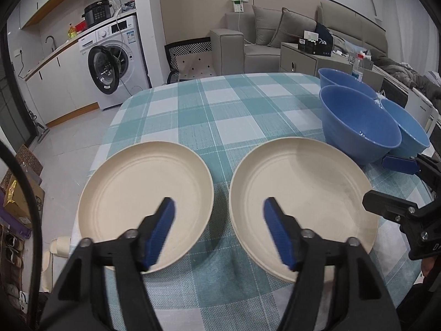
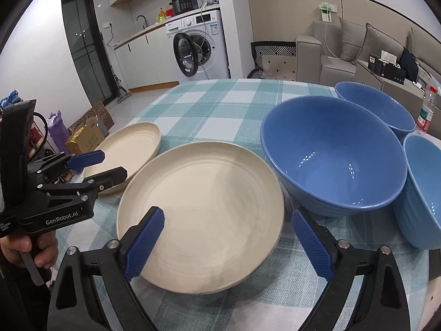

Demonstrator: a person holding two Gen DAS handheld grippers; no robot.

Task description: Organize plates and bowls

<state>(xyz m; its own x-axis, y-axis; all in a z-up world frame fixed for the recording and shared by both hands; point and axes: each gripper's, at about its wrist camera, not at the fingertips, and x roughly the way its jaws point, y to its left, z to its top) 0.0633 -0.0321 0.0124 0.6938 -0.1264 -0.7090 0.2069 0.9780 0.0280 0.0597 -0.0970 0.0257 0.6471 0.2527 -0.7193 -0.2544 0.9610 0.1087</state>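
- While the right-hand cream plate [image 1: 303, 201] sits at the near edge of the checked tablecloth [image 1: 220, 110], its near rim looks doubled, so it may already be a stack; a pinch on only the top rim could lift one plate and drag the other
- The single cream plate [image 1: 146, 204], just left of that plate and apart from it, reaches the cloth's left edge; a sideways nudge could tip it to the floor
- The large blue bowl [image 2: 333, 154] stands just right of and behind that plate, almost touching it, with two smaller blue bowls [image 2: 377, 107] close behind and right of it; sliding the plate could knock them together
- The left gripper [image 1: 219, 229] hovers over the gap left of that plate, fingers spread, holding nothing; lowered as is, one finger would land inside each plate rather than on a rim
- The right gripper [image 2: 228, 242] hangs above that plate's near side, fingers spread wide and empty; its right finger [image 2: 311, 245] is near the large bowl and could clip it
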